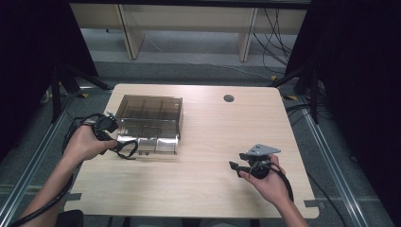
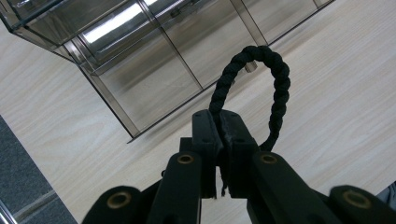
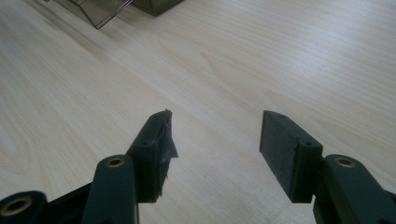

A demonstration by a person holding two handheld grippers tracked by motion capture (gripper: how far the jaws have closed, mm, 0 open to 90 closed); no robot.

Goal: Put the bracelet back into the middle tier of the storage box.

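Beside the smoky plastic box (image 2: 154, 56), left gripper (image 2: 222, 121) pinches a twisted black rope loop (image 2: 275, 88).

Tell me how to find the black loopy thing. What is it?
Start at the smoky clear box on the left of the wooden table. Just in front of its near left corner, the left gripper is shut on a rope loop. It is black, twisted and curved, unlike the straight clear drawers behind it.

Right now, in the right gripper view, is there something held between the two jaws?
No: the right gripper stands with its jaws wide apart, and between them lies bare wooden table.
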